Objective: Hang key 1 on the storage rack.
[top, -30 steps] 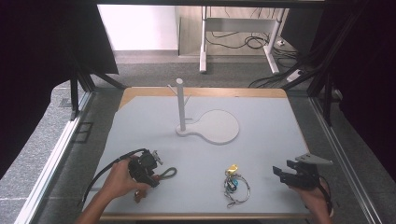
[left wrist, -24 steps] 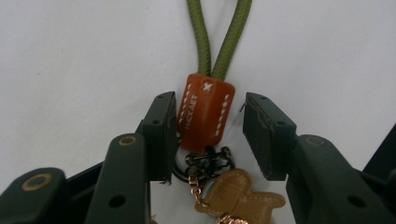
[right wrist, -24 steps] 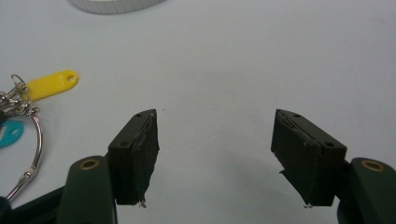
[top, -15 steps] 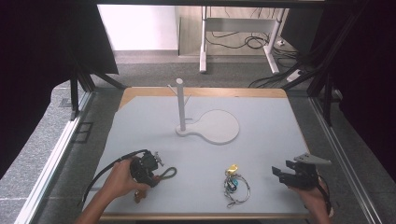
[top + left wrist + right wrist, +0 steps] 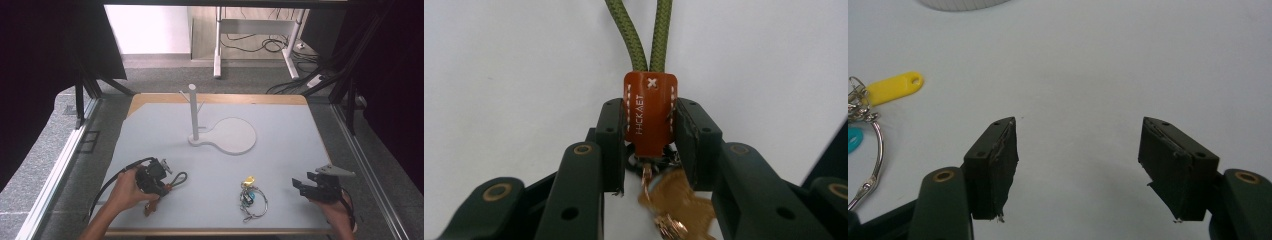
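My left gripper (image 5: 650, 117) is shut on the orange leather tag (image 5: 650, 100) of a keychain; its jaws have just been closing on it. A green cord loop (image 5: 636, 35) runs away from the tag and a brass key (image 5: 676, 200) hangs below it. In the high view this gripper (image 5: 159, 184) is at the front left of the mat, with the cord loop (image 5: 178, 178) lying to its right. My right gripper (image 5: 300, 186) stands open at the front right, its jaws (image 5: 1080, 150) wide apart over bare mat.
A second key bunch (image 5: 248, 196) lies at the front centre, with a yellow tag (image 5: 895, 87), a teal tag (image 5: 852, 140) and a wire ring (image 5: 875, 150). A white post (image 5: 193, 112) on a rounded base (image 5: 232, 136) stands mid-table. The grey mat (image 5: 280, 120) ends at wooden edges.
The left gripper's jaws have drawn in on the keychain's tag. Both hands sit about where they were.
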Action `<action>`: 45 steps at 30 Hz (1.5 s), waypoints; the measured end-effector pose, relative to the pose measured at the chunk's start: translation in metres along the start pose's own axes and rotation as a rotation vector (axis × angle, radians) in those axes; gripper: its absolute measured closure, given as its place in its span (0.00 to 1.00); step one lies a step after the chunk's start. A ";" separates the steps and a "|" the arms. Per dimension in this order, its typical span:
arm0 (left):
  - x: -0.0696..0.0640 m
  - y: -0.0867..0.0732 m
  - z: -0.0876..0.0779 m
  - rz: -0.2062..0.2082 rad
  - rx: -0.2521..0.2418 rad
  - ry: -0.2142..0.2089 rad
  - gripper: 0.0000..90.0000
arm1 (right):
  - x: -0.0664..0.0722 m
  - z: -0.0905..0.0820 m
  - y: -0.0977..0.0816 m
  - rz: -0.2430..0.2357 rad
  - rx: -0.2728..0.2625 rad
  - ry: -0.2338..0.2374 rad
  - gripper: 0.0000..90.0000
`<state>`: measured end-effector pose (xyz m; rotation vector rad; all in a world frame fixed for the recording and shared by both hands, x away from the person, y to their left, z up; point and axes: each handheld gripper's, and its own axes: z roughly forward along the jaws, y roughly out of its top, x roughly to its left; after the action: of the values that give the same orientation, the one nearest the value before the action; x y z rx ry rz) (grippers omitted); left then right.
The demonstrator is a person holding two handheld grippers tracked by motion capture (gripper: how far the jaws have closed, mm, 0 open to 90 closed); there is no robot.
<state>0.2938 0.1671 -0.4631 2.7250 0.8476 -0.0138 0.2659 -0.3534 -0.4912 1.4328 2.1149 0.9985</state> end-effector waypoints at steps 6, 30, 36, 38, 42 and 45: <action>-0.001 0.003 -0.024 -0.006 -0.051 0.026 0.74 | 0.000 0.000 0.000 0.003 -0.002 0.000 0.36; 0.003 0.021 -0.079 0.004 -0.156 0.050 0.74 | -0.003 -0.001 -0.001 0.015 0.003 -0.004 0.36; 0.008 0.025 -0.089 -0.005 -0.184 0.034 0.74 | -0.003 -0.001 -0.001 0.017 0.004 -0.006 0.36; 0.010 0.026 -0.093 -0.007 -0.191 0.034 0.74 | -0.003 -0.001 -0.001 0.017 0.005 -0.005 0.36; 0.012 0.030 -0.099 -0.009 -0.199 0.043 0.74 | -0.004 -0.001 -0.001 0.018 0.006 -0.008 0.36; 0.014 0.033 -0.104 -0.015 -0.202 0.052 0.74 | -0.004 -0.001 -0.001 0.017 0.007 -0.009 0.36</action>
<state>0.3159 0.1769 -0.3558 2.5399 0.8346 0.1329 0.2663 -0.3579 -0.4922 1.4583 2.1055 0.9892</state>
